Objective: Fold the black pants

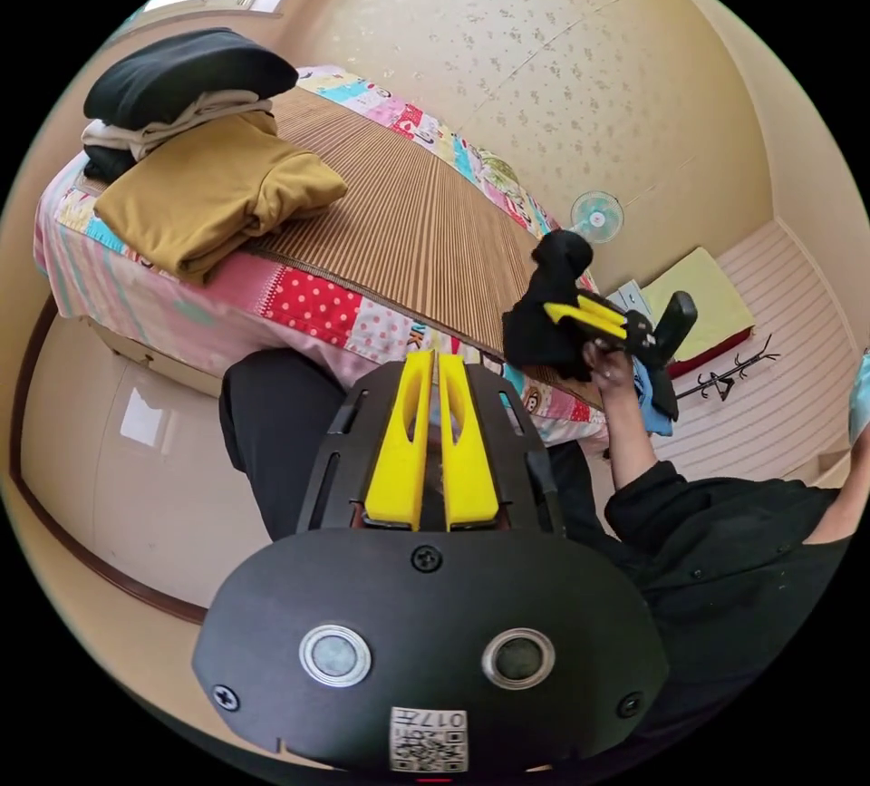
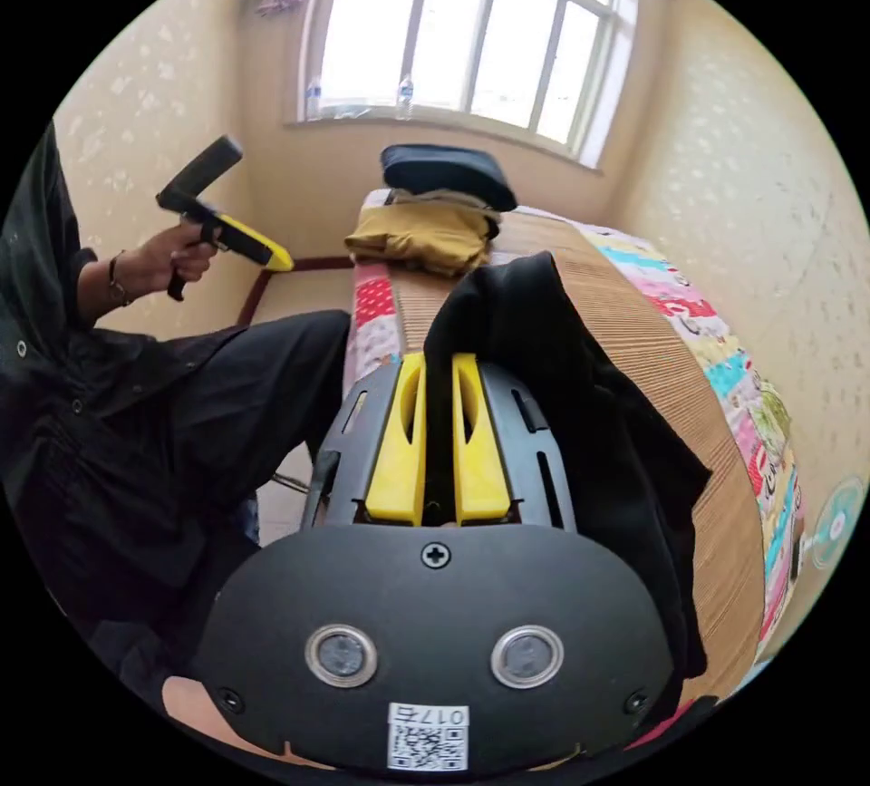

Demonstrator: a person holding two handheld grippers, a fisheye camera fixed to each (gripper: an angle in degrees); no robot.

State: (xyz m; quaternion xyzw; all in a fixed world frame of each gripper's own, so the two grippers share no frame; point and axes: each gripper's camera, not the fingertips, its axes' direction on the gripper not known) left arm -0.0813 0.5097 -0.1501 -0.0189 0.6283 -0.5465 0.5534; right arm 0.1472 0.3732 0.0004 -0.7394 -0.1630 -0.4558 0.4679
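In the left gripper view, the left gripper point(image 1: 433, 369) at lower centre has its jaws pressed together on nothing, over the bed point(image 1: 408, 215); a stack of folded clothes point(image 1: 195, 151) sits upper left. Right of centre, the right gripper point(image 1: 553, 312) carries the black pants point(image 1: 544, 315) bunched up. In the right gripper view, its jaws are clamped on a fold of the cloth, which drapes to the right over the bed's mat. The pants look soft, limp and light; I'd take the waistband or hem edges to spread them flat.
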